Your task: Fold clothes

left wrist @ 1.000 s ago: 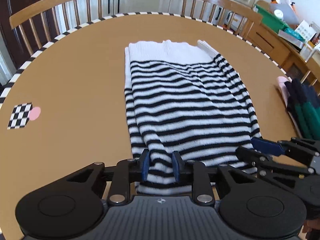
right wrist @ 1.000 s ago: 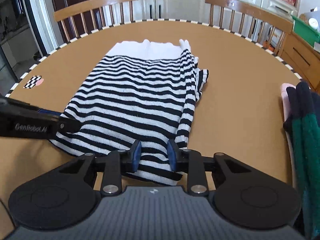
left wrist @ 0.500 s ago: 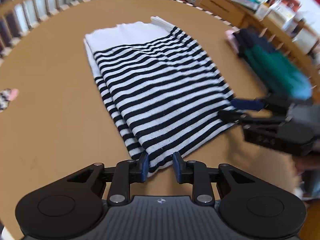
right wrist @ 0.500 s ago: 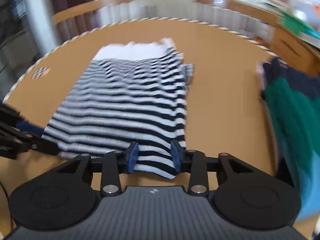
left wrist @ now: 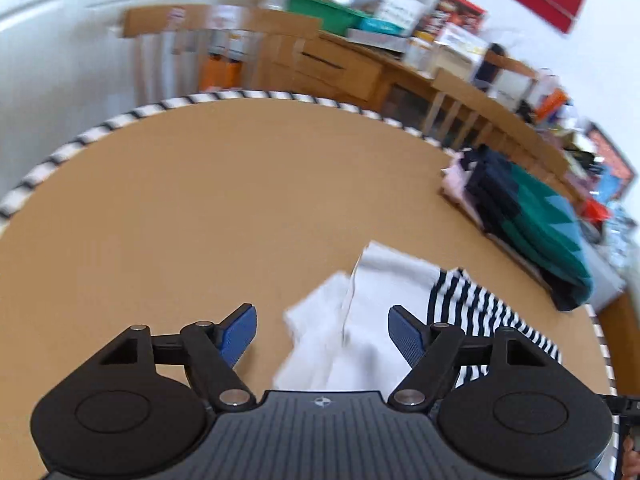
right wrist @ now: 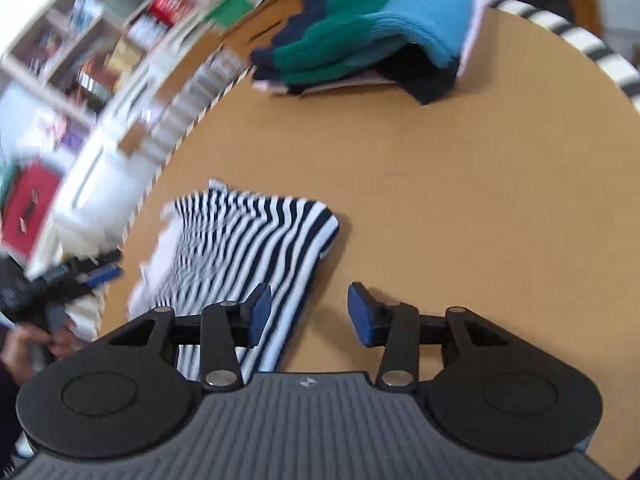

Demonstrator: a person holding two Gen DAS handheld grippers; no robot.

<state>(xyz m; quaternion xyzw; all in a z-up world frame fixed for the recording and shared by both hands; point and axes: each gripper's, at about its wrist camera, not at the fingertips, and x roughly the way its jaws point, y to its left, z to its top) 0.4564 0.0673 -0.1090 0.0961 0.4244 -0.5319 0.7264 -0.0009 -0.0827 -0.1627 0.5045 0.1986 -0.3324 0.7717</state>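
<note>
Both grippers stand with their blue pads spread wide and nothing between them: the left gripper hangs over the white top end of the sweater, and the right gripper has its left pad over the sweater's striped edge and its right pad over bare table. The sweater lies folded on the round brown table, near its close edge in the left view. Farther out on the tabletop, well apart from the sweater, sits a stack of folded clothes in navy, green and blue over something pink. A black-and-white striped band rims the table. Beyond it the left view shows wooden chairs, a cluttered sideboard with a green bin and white cabinets, all blurred. Only the right view shows bookshelves, tilted and smeared, and at its left edge the left gripper in a hand.
</note>
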